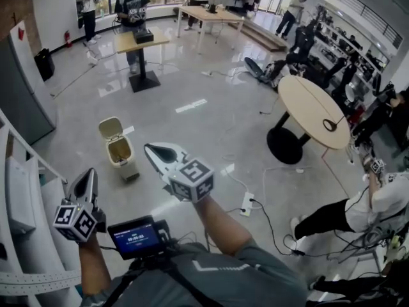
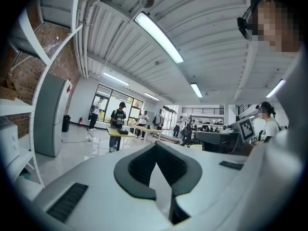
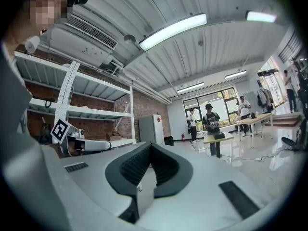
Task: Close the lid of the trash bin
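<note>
Small cream bin [image 1: 120, 153] on the glossy floor [image 1: 211, 126], left of centre in the head view, with its lid [image 1: 110, 127] standing open on the side toward the upper left. Not yet touched by anything.

Left tool [image 1: 85, 183] low at the lower left, just beside the white shelf [image 1: 25, 197], jaws together tip to tip with nothing between them. Right tool [image 1: 160, 153] near the middle of the frame, to the right of the bin and apart from it, likewise closed on nothing. Both aimed up and across the room in their own views, so no sight of the bin there.

Likely trouble from here, as a judgement:

- Pushing the lid with a narrow closed tip: easy to slide off the smooth edge and miss, or to jab the bin wall instead.
- Looks light, and sits on polished floor. A sideways or low push would probably skid or tip it rather than swing the lid. Safer to press on the lid's top edge, over and down toward the opening.
- Letting the lid fall freely: may bounce and fail to seat.
- Reaching down with the left tool so close to the shelf: risk of knocking it.
- Stepping closer past the power strip [image 1: 246, 203] and its cable [image 1: 271, 226] at lower centre: risk of snagging a foot.
- Aiming by the head view alone until a tool tilts down: easy to misjudge the reach.
</note>
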The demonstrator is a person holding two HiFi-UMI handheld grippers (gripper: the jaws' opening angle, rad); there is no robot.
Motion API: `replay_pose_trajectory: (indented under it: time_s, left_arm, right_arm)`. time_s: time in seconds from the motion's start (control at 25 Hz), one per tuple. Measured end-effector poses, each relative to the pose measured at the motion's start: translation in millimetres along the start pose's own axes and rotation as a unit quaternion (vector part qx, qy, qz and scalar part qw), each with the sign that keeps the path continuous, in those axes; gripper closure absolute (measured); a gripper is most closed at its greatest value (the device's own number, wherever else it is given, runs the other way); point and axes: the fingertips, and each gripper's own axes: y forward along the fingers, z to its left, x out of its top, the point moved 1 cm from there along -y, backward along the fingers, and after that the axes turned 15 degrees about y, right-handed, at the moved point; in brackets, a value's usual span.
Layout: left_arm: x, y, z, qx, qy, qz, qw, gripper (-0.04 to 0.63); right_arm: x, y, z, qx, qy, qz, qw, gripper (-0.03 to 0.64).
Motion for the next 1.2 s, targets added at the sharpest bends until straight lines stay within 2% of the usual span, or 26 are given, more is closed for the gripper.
replay_pose_trajectory:
  time_s: [0.72, 0.92, 1.2]
  left_arm:
    - [-15.1, 91.2, 175.8, -0.042, -0.017, -0.015, 0.9988, 0.597]
    - [-23.3, 111.7, 204.1, -0.050, -0.030, -0.011, 0.9982, 0.597]
    - [-35.9, 149.1, 242.9, -0.037, -0.041, -0.003, 0.9985, 0.597]
  right_arm:
    - [32.8, 178.7, -41.6, -0.059, -0.025, -0.016, 0.998, 0.606]
    - [29.3, 219.2, -50.9, -0.047, -0.022, -0.007, 0.999, 0.606]
    - [35.1, 272.4, -80.5, -0.048, -0.015, 0.017, 0.999, 0.606]
